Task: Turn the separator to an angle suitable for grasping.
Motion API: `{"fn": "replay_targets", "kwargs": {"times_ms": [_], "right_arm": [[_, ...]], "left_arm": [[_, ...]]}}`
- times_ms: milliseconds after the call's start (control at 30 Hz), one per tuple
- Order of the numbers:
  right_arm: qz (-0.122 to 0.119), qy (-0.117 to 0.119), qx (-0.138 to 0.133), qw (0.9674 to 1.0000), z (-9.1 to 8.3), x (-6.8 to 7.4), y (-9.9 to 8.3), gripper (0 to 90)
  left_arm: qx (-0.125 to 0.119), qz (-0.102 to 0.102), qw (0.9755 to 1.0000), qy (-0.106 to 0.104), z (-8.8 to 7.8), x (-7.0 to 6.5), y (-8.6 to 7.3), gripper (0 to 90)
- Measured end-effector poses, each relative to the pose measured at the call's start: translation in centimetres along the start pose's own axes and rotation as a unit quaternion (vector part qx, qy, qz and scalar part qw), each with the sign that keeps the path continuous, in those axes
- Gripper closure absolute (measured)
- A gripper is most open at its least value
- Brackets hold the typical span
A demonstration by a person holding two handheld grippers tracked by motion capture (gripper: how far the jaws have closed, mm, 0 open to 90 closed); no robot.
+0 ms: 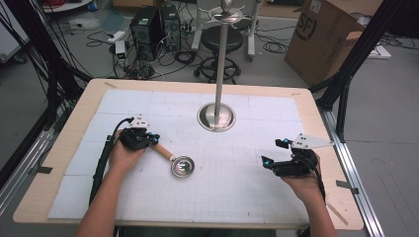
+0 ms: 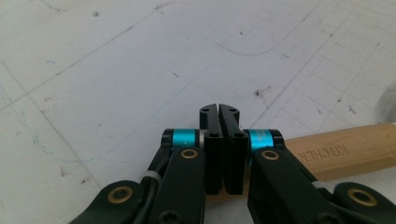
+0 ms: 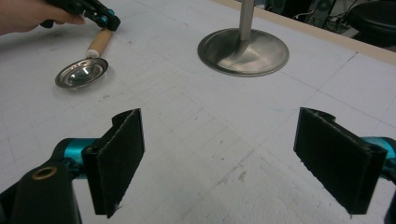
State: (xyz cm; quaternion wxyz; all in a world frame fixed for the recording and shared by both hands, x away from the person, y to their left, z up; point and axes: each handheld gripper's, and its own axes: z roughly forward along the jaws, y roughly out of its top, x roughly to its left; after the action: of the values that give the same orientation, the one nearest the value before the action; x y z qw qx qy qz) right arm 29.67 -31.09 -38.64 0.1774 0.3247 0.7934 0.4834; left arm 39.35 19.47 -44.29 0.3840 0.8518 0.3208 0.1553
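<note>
The left hand-held gripper (image 2: 219,112) is clenched, black jaws pressed flat together with nothing between them, and it sits right on top of the ladle's (image 1: 175,161) wooden handle (image 2: 345,154) rather than around it. My guess is it's lining up for a pinch on the grippy wood instead of the slick bowl. The ladle lies flat toward the counter's (image 1: 306,98) left edge, with its round polished steel bowl (image 3: 80,73) facing up and its pale printed handle angling back-left. The right hand-held gripper (image 3: 219,163) hangs released near the right edge, felt-like pads wide apart. Between them, nearer the far edge, stands a shiny steel stand (image 1: 216,117) with a dished base and thin pole, probably for hanging it.
</note>
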Motion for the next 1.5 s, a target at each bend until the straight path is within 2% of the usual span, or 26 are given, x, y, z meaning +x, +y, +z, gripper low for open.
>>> {"fn": "replay_targets", "kwargs": {"times_ms": [267, 433, 600, 733, 1100, 1233, 1333, 1500], "right_arm": [[0.003, -0.003, -0.002, 1.0000, -0.2, -0.2, 0.0, 15.4], [0.000, -0.004, -0.002, 1.0000, -0.2, -0.1, 0.0, 15.4], [0.002, -0.005, -0.005, 1.0000, -0.4, -0.2, 0.0, 15.4], [0.003, -0.006, -0.004, 1.0000, -0.4, -0.1, 0.0, 15.4], [0.000, -0.004, -0.007, 1.0000, -0.5, -0.2, 0.0, 15.4], [0.001, -0.004, -0.007, 1.0000, -0.7, -0.1, 0.1, 15.4], [0.002, -0.005, -0.009, 0.9999, -0.7, -0.1, 0.1, 15.4], [0.001, -0.006, -0.014, 0.9999, -0.9, -0.2, 0.1, 15.4]], "left_arm": [[0.017, 0.015, 0.9998, 0.002, -0.8, -0.6, -0.1, 88.4], [0.029, 0.016, 0.9995, 0.002, -1.5, -0.2, -0.7, 88.4], [0.028, 0.009, 0.9995, -0.009, -2.1, -0.1, -1.7, 88.4], [0.029, 0.015, 0.9992, -0.022, -2.4, -0.4, -1.9, 88.4], [0.024, 0.010, 0.9992, -0.030, -3.6, -0.8, -2.7, 88.4], [0.027, 0.014, 0.9989, -0.037, -3.7, -1.3, -2.6, 88.3], [0.037, 0.025, 0.9982, -0.041, -3.6, -1.6, -2.5, 88.3], [0.041, 0.028, 0.9976, -0.048, -3.6, -2.0, -2.6, 88.3]]}}
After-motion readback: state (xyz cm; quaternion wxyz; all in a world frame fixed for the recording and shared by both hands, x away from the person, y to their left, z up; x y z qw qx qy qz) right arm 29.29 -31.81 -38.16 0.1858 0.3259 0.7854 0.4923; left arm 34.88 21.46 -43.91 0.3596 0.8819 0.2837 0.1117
